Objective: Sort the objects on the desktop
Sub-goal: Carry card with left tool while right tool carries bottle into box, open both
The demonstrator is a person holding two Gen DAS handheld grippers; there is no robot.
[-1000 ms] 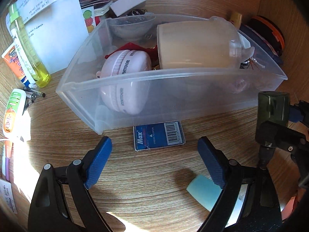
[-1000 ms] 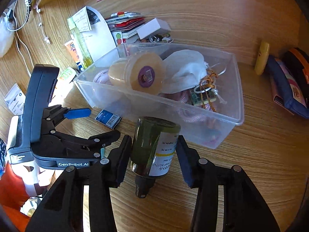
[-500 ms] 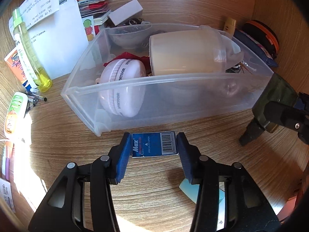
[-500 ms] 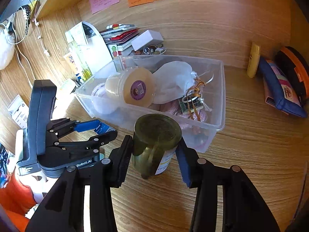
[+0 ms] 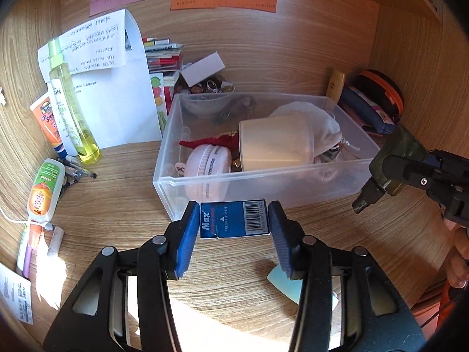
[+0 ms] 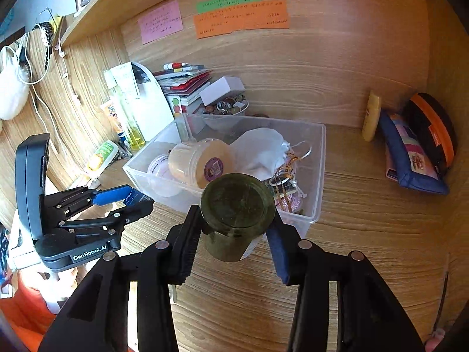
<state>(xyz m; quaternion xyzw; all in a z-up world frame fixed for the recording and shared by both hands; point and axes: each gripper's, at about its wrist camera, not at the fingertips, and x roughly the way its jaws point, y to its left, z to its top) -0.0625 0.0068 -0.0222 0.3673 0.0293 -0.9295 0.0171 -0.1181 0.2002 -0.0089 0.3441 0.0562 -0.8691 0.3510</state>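
At the desk's left edge a yellow bottle [image 5: 73,123] stands against a white sheet [image 5: 117,88], with an orange tube [image 5: 48,123] beside it and a green-capped tube [image 5: 44,190] lying nearer, pens between them. Just right of the sheet sits the clear bin [image 5: 205,189], holding a pink case [image 5: 209,162], a cream jar [image 5: 275,143] on its side and a white pouch [image 5: 316,120].

Below the bin's near wall the left gripper [image 5: 234,220] has its blue pads pressed on the two short ends of a blue box [image 5: 234,219], jaws partly closed around it; the jaws have just been closing onto the box. The box appears lifted off the wood, just in front of the bin.

Further right, the right gripper [image 6: 234,220] clamps a dark green jar [image 6: 237,202] at a narrow opening, base toward the camera, held above the desk by the bin's near right corner. Against the back wall lie a yellow tube [image 6: 371,116], a blue pouch [image 6: 410,158] and an orange-rimmed case [image 6: 436,129].
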